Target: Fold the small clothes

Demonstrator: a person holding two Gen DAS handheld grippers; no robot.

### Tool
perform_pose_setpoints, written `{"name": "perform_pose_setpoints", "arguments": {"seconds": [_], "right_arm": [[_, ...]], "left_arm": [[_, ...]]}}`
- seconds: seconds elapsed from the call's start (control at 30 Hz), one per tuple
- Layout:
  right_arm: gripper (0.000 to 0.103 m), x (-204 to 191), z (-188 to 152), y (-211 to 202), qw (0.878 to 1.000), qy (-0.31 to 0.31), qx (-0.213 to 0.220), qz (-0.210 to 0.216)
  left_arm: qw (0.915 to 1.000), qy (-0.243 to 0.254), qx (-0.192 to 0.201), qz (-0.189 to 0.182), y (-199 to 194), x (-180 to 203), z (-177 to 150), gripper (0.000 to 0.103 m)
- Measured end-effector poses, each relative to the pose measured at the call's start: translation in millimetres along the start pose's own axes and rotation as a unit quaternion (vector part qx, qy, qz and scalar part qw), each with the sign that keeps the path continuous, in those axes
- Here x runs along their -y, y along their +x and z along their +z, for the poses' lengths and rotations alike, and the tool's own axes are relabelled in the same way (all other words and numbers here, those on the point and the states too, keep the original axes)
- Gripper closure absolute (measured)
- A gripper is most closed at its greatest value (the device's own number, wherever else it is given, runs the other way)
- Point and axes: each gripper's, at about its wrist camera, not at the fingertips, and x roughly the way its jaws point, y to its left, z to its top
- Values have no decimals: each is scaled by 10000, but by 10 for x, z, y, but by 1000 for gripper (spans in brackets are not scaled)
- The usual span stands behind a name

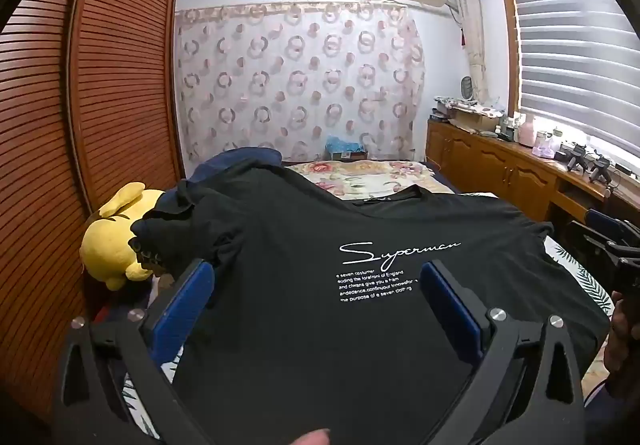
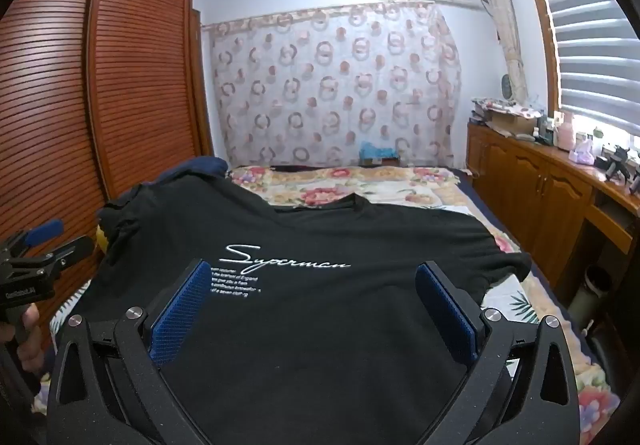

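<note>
Both tools, left (image 1: 316, 281) and right (image 2: 312, 285), spread over the black T-shirt (image 1: 360, 345) (only left view shows a yellow plush (image 1: 112, 241)).

Both fisheye cameras are riding just behind their own fingers, looking slightly downward along the bed (image 1: 372, 173) toward the patterned curtain (image 1: 296, 81) on the far wall. Each is sitting close above the black T-shirt (image 1: 304, 257), which is filling the lower frame. The left view is catching the right hand-held gripper (image 1: 612, 241) at its right edge; the right view is catching the left hand-held gripper (image 2: 44, 245) at its left edge. Both are sharing the shirt, bed, curtain and louvred wardrobe (image 2: 120, 85).
</note>
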Motion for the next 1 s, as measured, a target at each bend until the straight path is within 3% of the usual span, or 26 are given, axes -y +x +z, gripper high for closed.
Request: {"name": "perform_pose_setpoints", "arguments": {"seconds": [1.0], "right_arm": [[0,-9,7,-14,10000,53,45,25]], "left_arm": [[10000,61,-28,46,-2,-32,-4,0]]}}
